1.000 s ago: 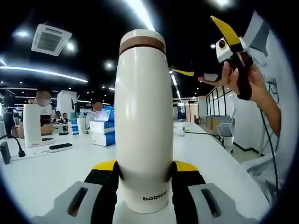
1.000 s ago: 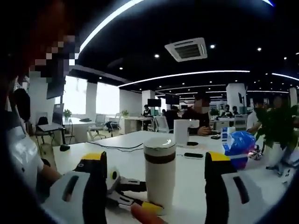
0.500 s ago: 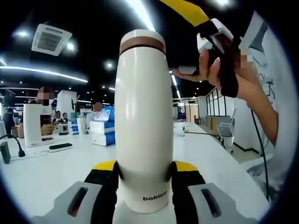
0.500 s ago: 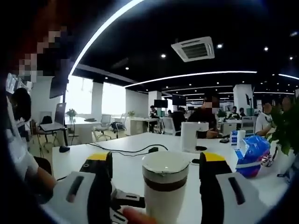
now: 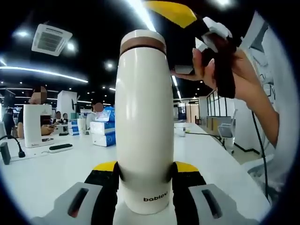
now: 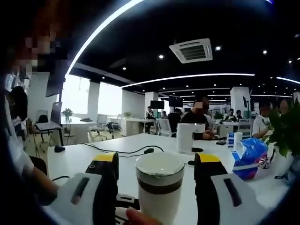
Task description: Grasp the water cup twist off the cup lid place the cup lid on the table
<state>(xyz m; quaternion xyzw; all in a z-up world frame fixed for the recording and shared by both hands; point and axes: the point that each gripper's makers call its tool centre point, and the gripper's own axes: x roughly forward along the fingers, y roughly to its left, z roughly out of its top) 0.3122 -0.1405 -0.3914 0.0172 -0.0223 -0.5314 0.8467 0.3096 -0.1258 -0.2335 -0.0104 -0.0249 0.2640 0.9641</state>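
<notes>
a: what was nearest in the left gripper view?
b: one left gripper (image 5: 143,180), its two jaws clamped on the lower body of one white water cup (image 5: 143,126); the cup stood upright on the white table (image 5: 56,171), with one cup lid (image 5: 142,41), brown-banded, on top.

a: and the other gripper?
b: one right gripper (image 6: 158,180) held its two jaws apart, one on each side of the lid; whether they touched it, i could not tell; in the left gripper view it sat just beside the cup's top, held by a hand (image 5: 225,70).

a: farther off?
b: one white appliance (image 5: 33,124); one blue bag (image 6: 247,151); one cable (image 6: 124,151).
</notes>
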